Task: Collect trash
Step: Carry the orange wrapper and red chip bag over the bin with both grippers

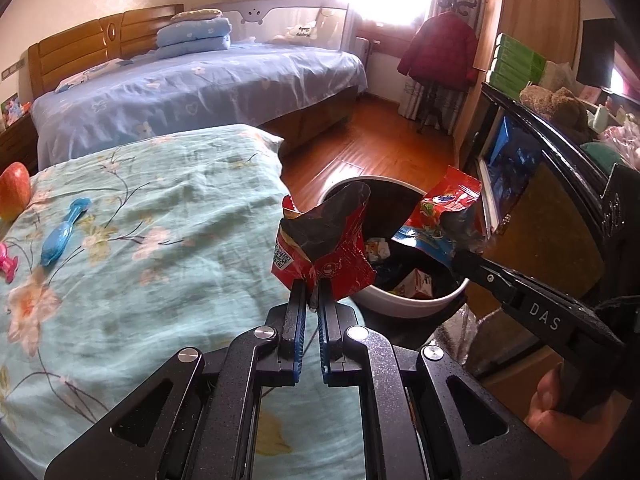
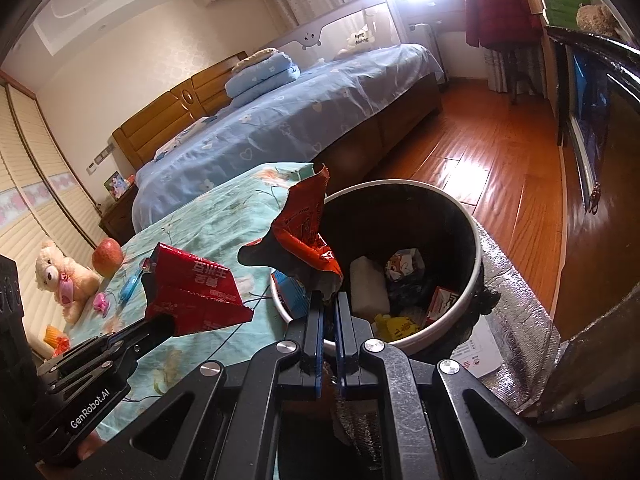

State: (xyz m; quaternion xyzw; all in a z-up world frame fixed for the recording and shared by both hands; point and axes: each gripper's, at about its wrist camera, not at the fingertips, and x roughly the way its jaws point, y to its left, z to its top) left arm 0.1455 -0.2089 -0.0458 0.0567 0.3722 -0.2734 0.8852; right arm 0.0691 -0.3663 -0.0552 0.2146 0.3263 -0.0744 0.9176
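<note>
My left gripper (image 1: 313, 290) is shut on a red snack wrapper (image 1: 324, 256) and holds it at the near rim of the trash bin (image 1: 416, 304). In the right wrist view the same gripper (image 2: 170, 322) holds that wrapper (image 2: 192, 292) over the bedspread, left of the bin. My right gripper (image 2: 329, 298) is shut on an orange-red snack wrapper (image 2: 298, 236) above the bin's (image 2: 474, 240) near rim. In the left wrist view this gripper (image 1: 460, 258) and its wrapper (image 1: 444, 212) hang over the bin's right side. The bin holds several pieces of trash.
A teal floral bedspread (image 1: 140, 240) lies left of the bin, with an apple (image 2: 107, 257), a blue toy (image 1: 64, 230), a pink toy (image 2: 101, 302) and a plush bear (image 2: 60, 276). A dark cabinet (image 1: 560, 208) stands right of the bin. Wooden floor (image 2: 500, 168) and a blue bed (image 2: 300, 120) lie beyond.
</note>
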